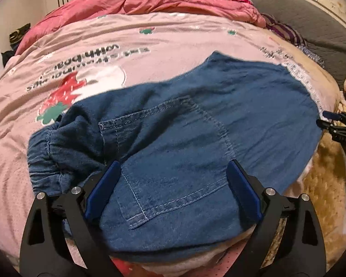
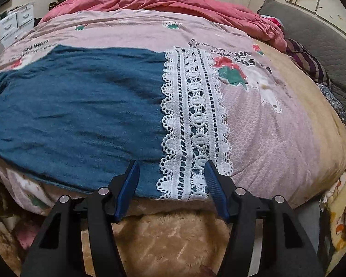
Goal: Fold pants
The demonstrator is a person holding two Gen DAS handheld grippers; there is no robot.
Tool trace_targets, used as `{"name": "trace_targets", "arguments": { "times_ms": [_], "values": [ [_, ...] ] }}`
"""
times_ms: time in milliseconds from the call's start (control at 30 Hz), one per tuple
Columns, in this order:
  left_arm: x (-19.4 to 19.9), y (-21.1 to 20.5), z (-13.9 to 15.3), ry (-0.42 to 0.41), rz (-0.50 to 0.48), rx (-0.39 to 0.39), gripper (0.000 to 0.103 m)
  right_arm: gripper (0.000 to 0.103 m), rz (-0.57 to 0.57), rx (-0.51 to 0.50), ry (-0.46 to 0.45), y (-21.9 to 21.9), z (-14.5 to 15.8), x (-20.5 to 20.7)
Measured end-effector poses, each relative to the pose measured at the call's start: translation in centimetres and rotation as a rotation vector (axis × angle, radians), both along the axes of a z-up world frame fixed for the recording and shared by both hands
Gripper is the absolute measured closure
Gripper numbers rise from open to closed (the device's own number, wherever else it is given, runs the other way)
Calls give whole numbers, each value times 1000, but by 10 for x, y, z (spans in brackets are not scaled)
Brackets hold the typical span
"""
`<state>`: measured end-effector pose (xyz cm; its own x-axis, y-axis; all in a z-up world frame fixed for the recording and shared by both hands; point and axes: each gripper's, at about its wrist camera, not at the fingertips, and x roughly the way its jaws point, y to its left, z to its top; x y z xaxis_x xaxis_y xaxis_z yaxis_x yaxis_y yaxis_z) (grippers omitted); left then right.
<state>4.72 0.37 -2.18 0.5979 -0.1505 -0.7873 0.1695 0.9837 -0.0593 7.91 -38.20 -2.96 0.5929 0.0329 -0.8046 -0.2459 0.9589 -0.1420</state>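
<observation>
The blue denim pants lie spread across the near edge of the bed, on a pink quilt printed with strawberries and lettering, with a crumpled red blanket heaped behind it. In the left wrist view the waist end shows: a gathered elastic waistband bunched at the left and a stitched back pocket facing up. The left claw hangs over that pocket with its blue fingers spread wide apart, gripping nothing; whether the tips touch the cloth cannot be told. In the right wrist view the leg end shows, finished with a broad band of white lace trim. The right claw is also parted, one finger over the denim and the other over the outer edge of the lace, near the hem's closest corner. Below the bed edge lies a tan fluffy rug. A grey headboard curves along the right side.
</observation>
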Motion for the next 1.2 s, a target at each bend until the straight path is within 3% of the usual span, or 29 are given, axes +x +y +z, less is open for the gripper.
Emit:
{"name": "trace_targets", "arguments": {
  "times_ms": [67,167,267,367,467,600,700,900,1033,1200],
  "values": [
    [-6,-2,11,-27,-3,-14,16,31,-4,48,-20,0,11,-8],
    [-12,-6,35,-106,-11,-56,16,30,-3,126,-70,1,28,-23],
    [2,-10,43,-111,-16,-77,16,26,21,186,-91,9,39,-26],
    [30,-15,34,-46,-14,-93,16,26,52,193,-109,25,44,-20],
    [52,-20,10,73,-60,-189,16,26,68,222,-86,41,42,-9],
    [55,-27,-10,101,-25,-113,16,26,56,227,3,57,25,7],
    [53,-24,-12,93,-12,-139,16,25,12,220,91,56,1,16],
    [42,-26,-11,36,-8,-113,16,22,5,261,61,55,3,13],
    [33,-15,4,-12,44,-184,15,13,-2,315,-11,41,22,-5],
    [15,-12,23,-77,38,-206,12,13,-60,350,-19,14,35,-23]
  ]
}}
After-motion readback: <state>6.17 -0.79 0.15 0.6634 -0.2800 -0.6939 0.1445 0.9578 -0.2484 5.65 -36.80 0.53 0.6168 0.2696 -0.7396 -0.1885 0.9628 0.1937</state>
